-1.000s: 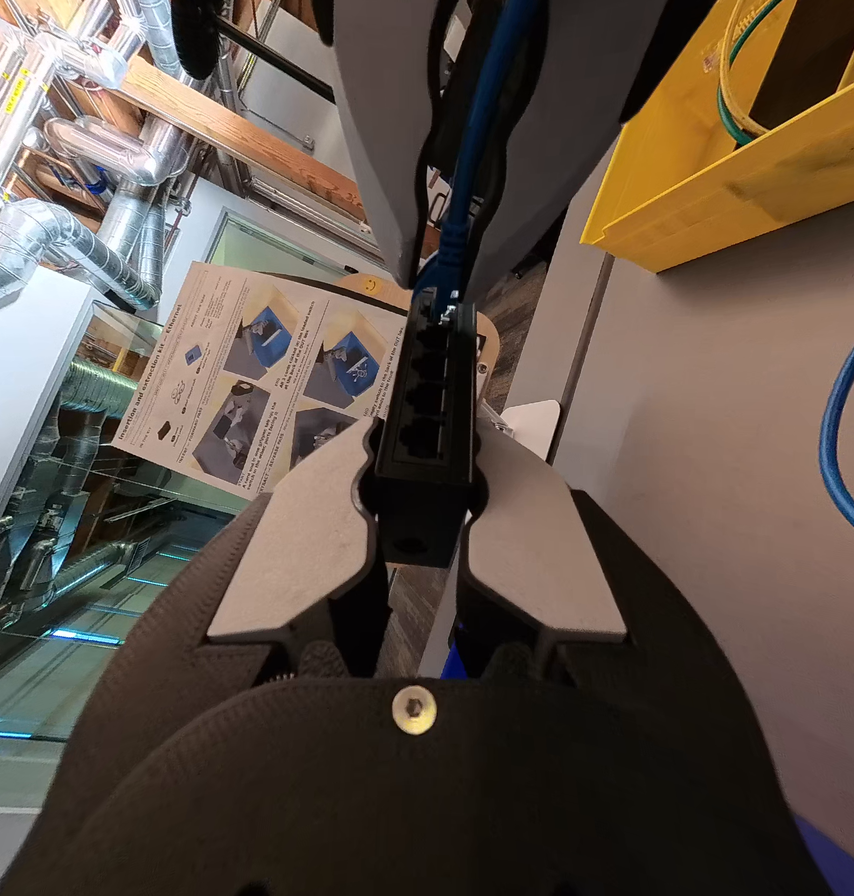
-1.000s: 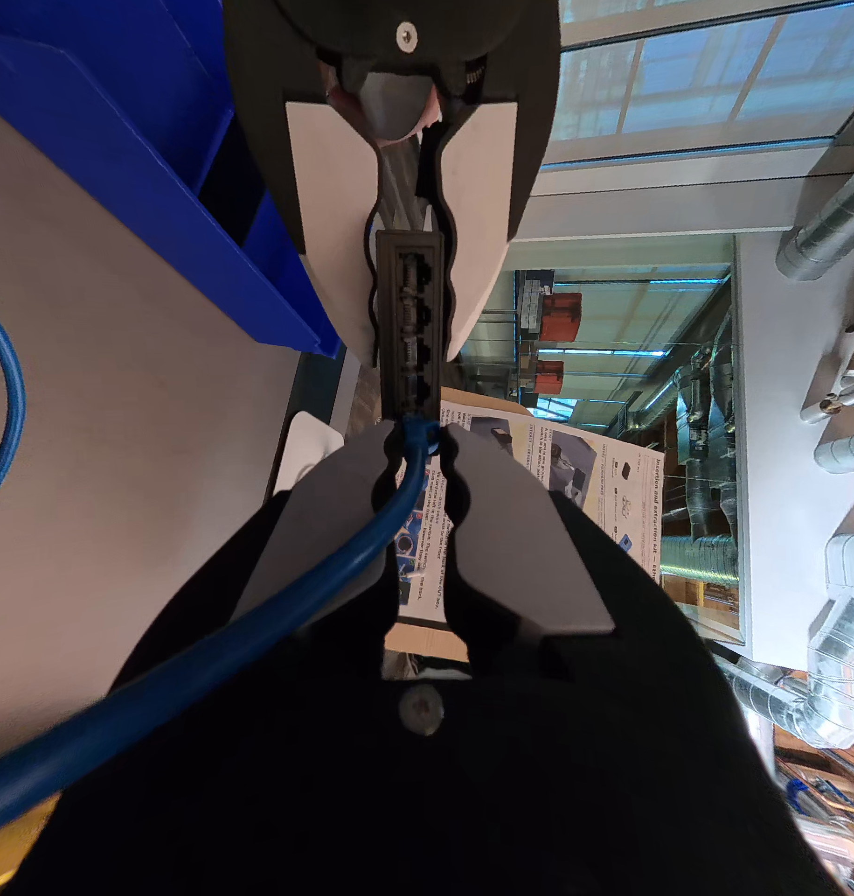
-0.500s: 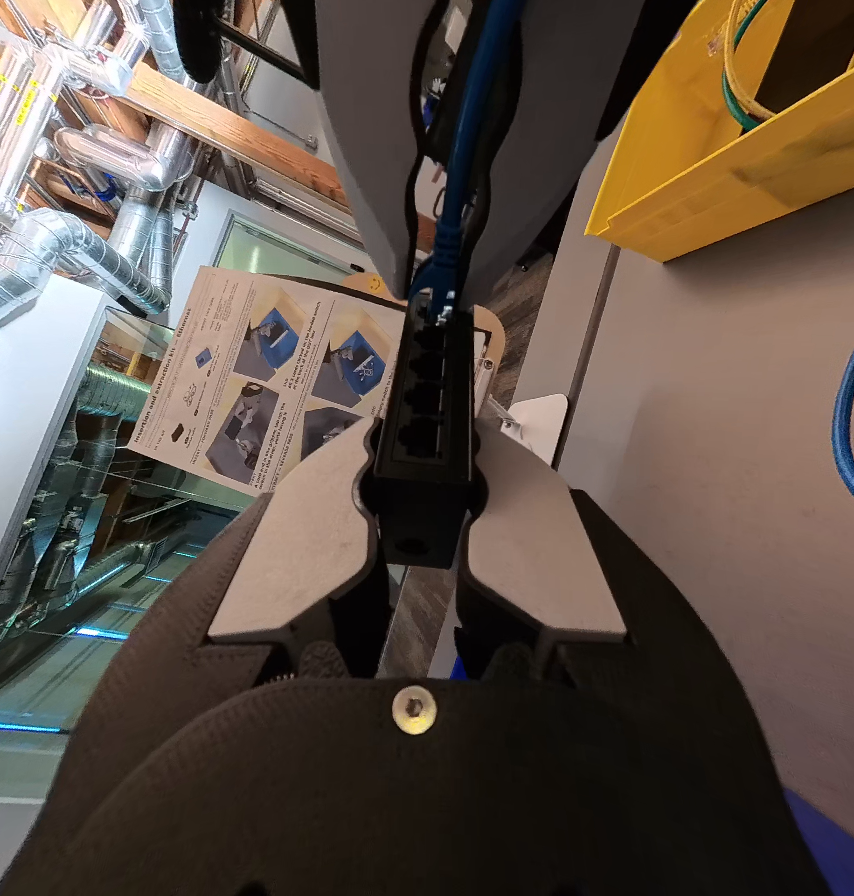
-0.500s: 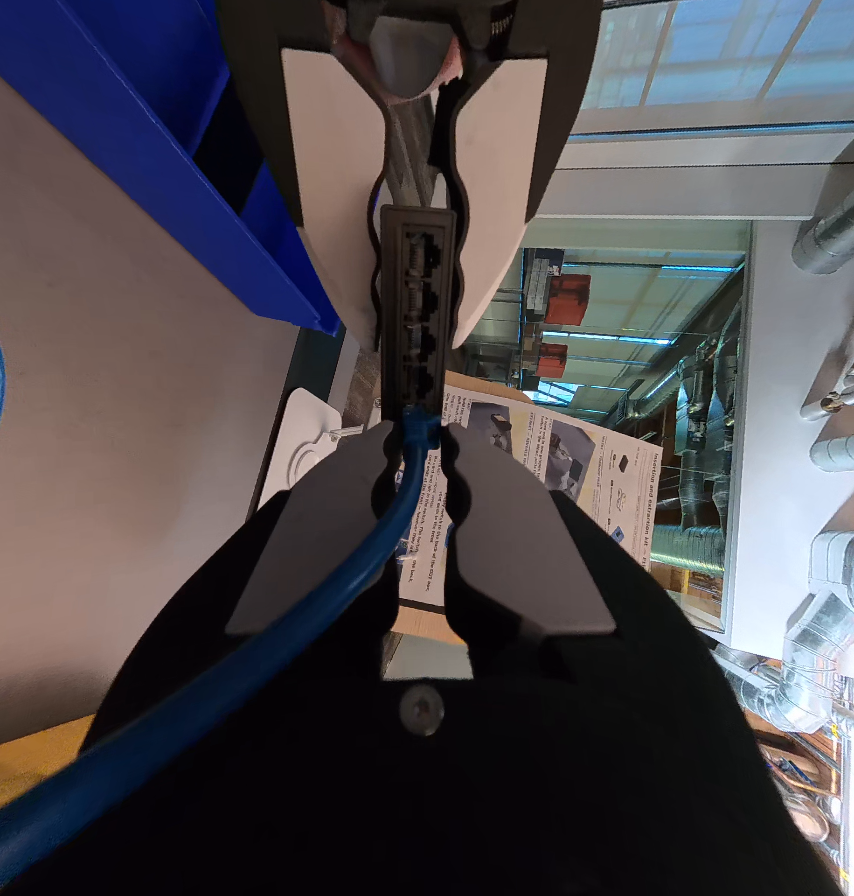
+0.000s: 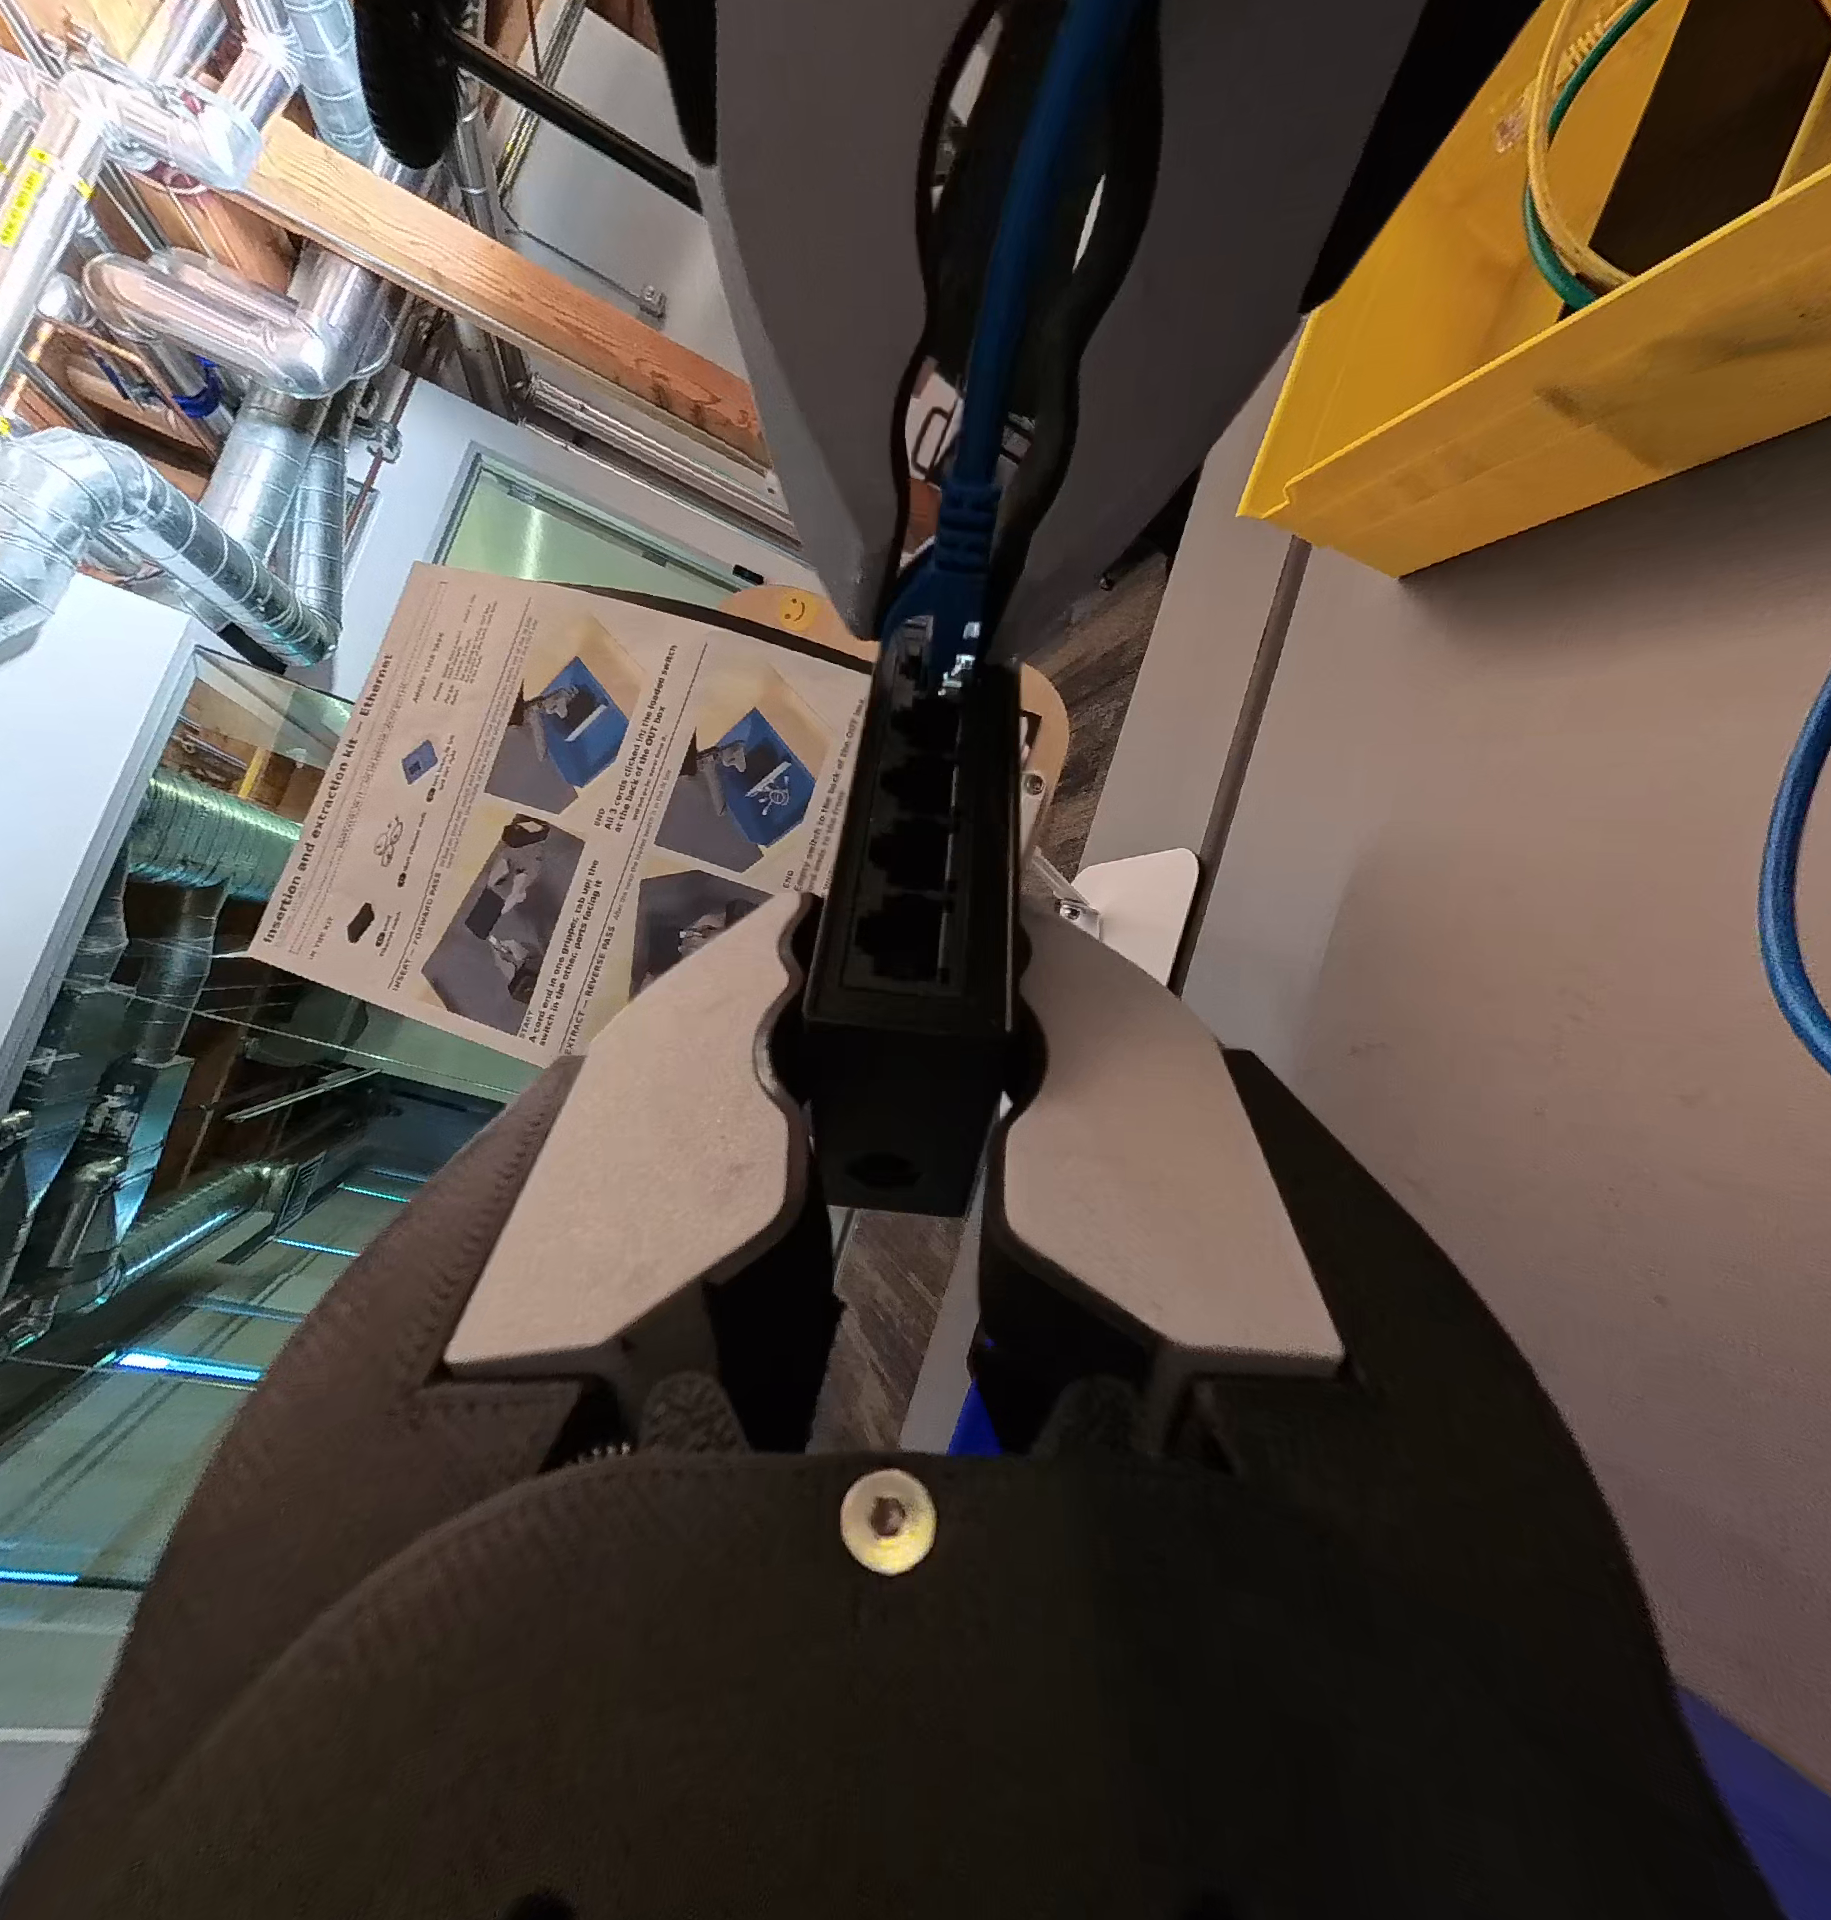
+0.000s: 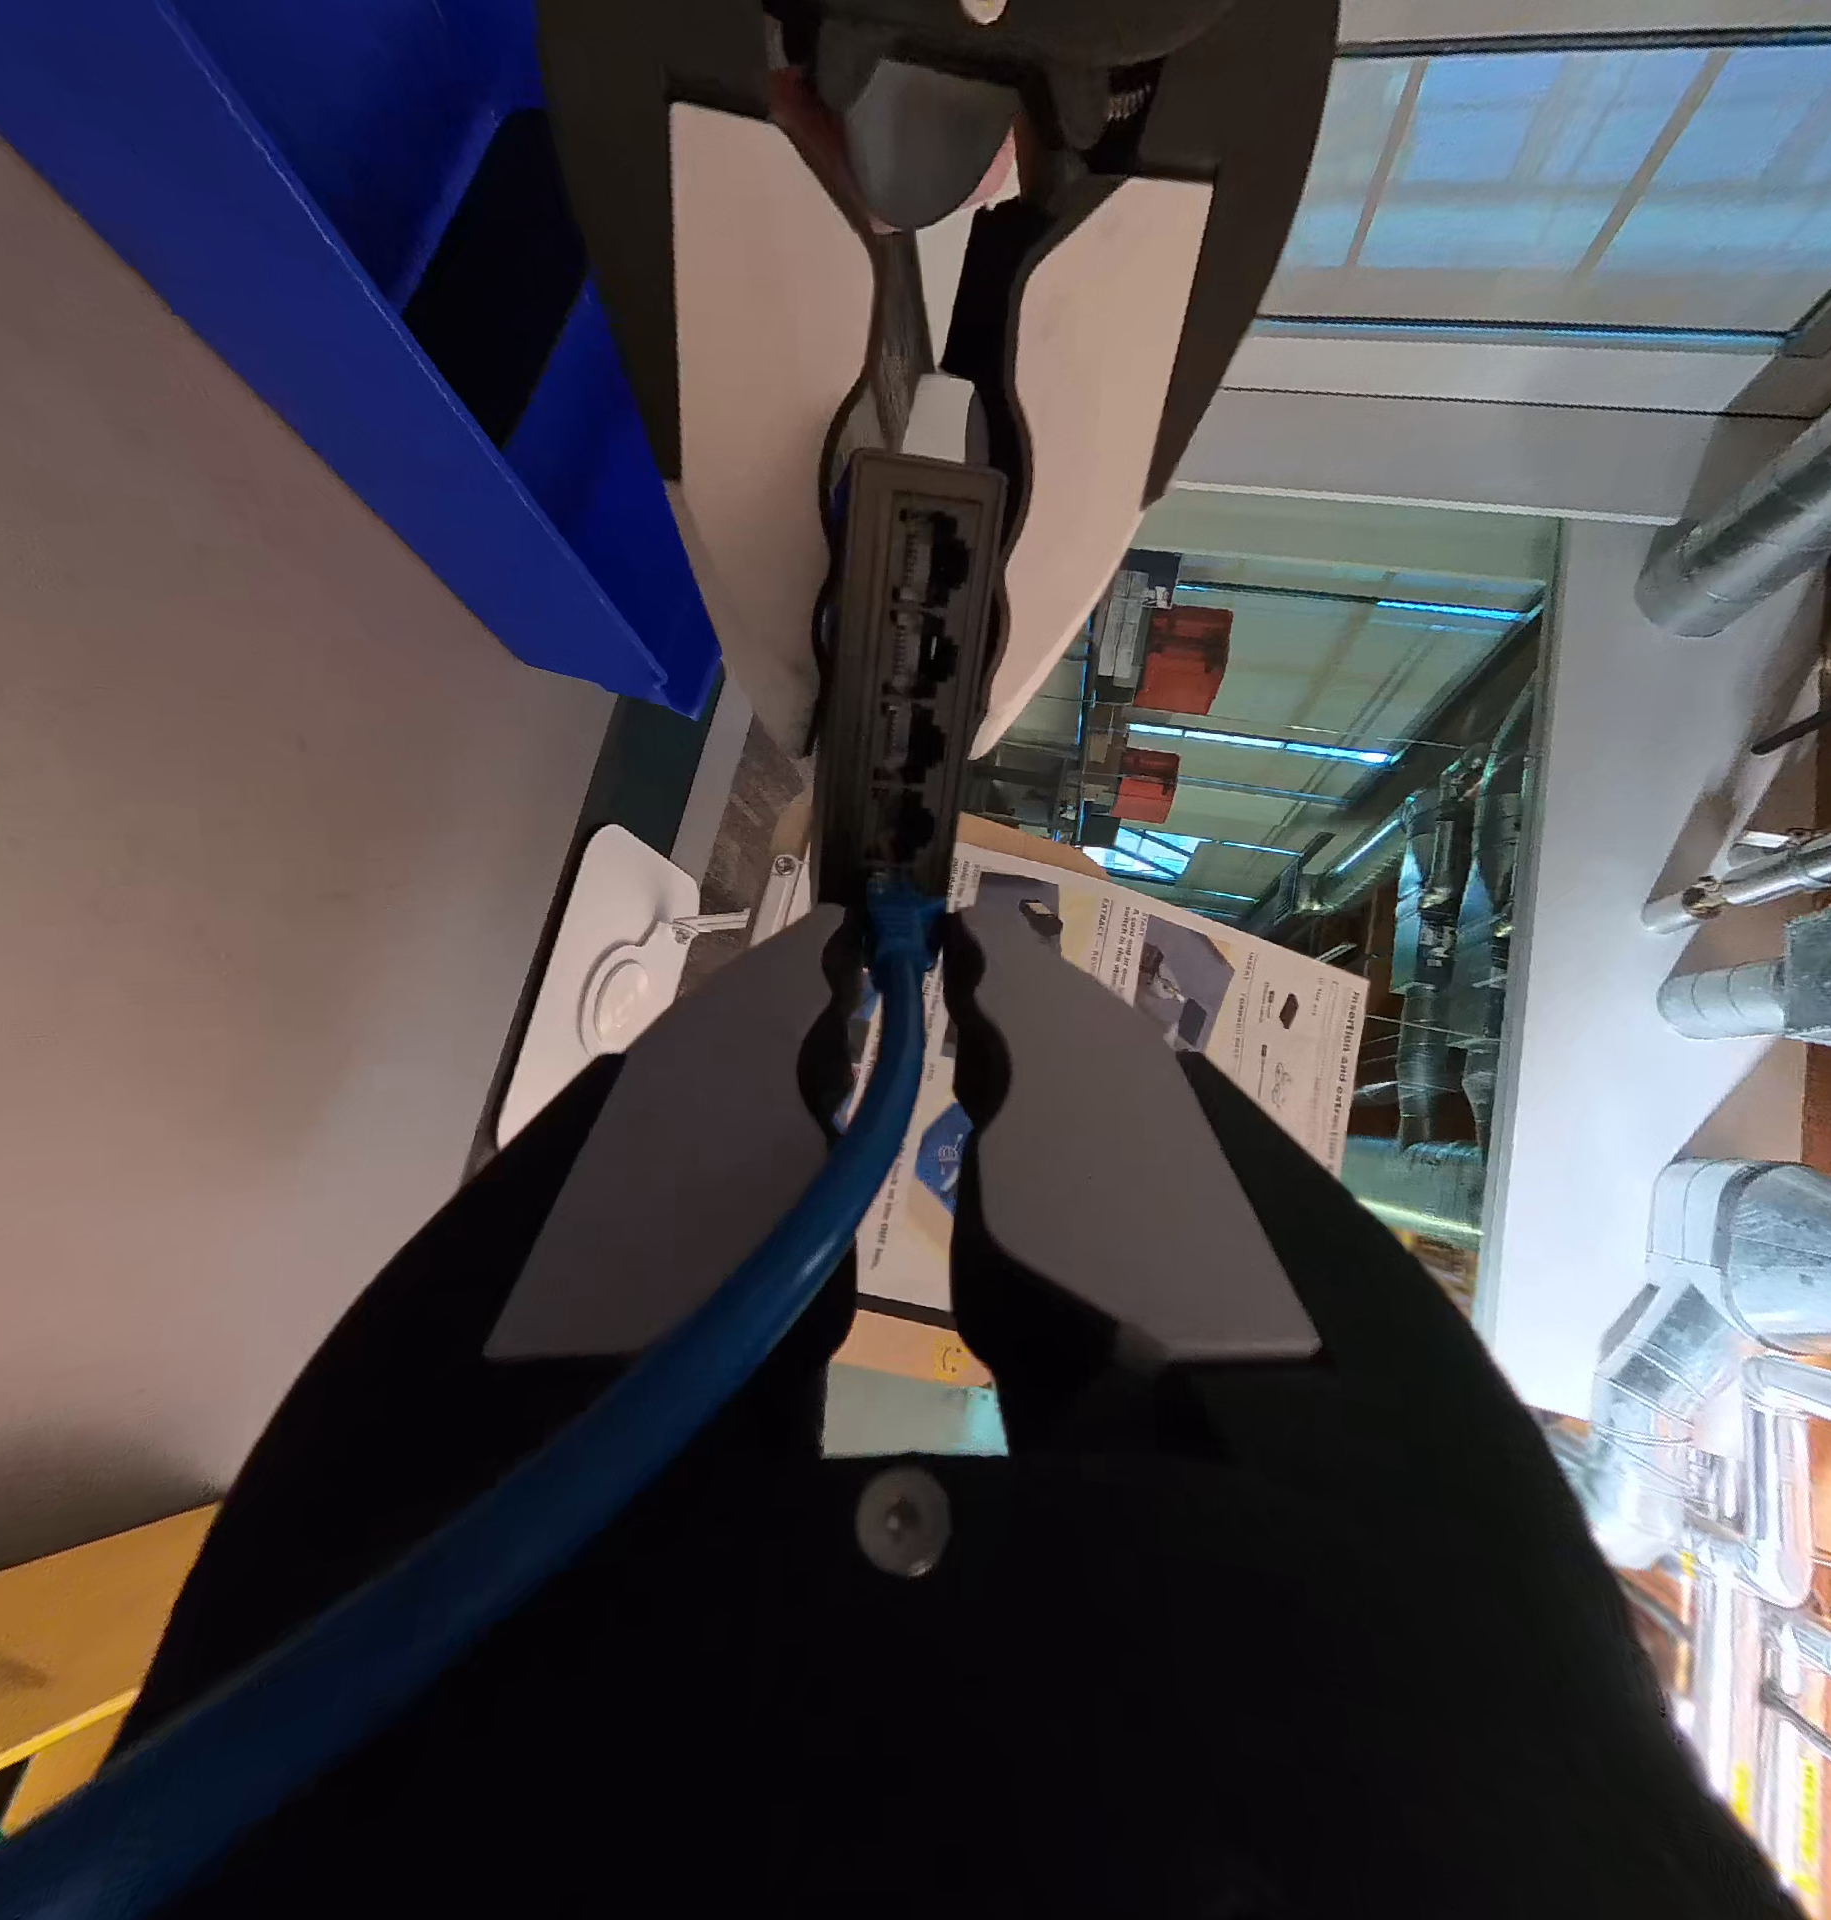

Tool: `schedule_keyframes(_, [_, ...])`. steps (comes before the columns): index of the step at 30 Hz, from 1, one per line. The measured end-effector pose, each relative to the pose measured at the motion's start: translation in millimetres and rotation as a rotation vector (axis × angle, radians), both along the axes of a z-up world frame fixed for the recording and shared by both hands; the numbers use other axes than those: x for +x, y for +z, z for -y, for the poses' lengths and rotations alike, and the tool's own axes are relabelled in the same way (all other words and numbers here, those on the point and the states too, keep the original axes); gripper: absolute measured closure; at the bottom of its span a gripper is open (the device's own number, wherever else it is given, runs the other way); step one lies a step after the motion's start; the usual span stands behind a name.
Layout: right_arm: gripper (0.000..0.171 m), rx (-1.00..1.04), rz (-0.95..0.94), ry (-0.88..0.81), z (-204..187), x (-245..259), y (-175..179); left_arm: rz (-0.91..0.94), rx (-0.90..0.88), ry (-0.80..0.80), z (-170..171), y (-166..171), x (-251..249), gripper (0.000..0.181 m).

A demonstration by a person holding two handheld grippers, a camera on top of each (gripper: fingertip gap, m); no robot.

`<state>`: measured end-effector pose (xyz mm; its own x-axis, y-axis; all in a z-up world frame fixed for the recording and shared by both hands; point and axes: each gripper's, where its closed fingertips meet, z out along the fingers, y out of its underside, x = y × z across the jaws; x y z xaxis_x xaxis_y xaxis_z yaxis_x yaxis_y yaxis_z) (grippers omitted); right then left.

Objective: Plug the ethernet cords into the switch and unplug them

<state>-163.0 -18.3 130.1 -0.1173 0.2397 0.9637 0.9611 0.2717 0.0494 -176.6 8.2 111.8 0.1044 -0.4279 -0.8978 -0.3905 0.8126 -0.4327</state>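
The black switch is being held in the air beside the grey table, its long axis running straight away from the left gripper, which is clamping its near end, and its row of ports is facing the cameras. Compared with a second ago, the blue ethernet cord has backed slightly off the end port, its plug now sitting just at the opening. The right gripper is facing the left one head-on, its fingers pinched narrowly on the cord.
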Motion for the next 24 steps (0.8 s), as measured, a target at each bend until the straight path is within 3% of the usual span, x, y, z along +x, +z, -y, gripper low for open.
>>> schedule_keyframes(6, [0.157,-0.116,-0.078,-0.046,1.2,2.9,6.3,0.092,0.109,0.075,-5.9,14.8,3.5,0.148])
schedule_keyframes(15, [0.157,-0.384,-0.039,-0.139,-2.5,9.9,5.2,0.115,0.021,0.075,-13.4,14.1,10.3,0.146])
schedule_keyframes(24, [0.156,-0.514,-0.023,-0.160,-7.9,10.3,-8.8,0.064,-0.060,0.087,-29.2,-3.7,15.3,0.146])
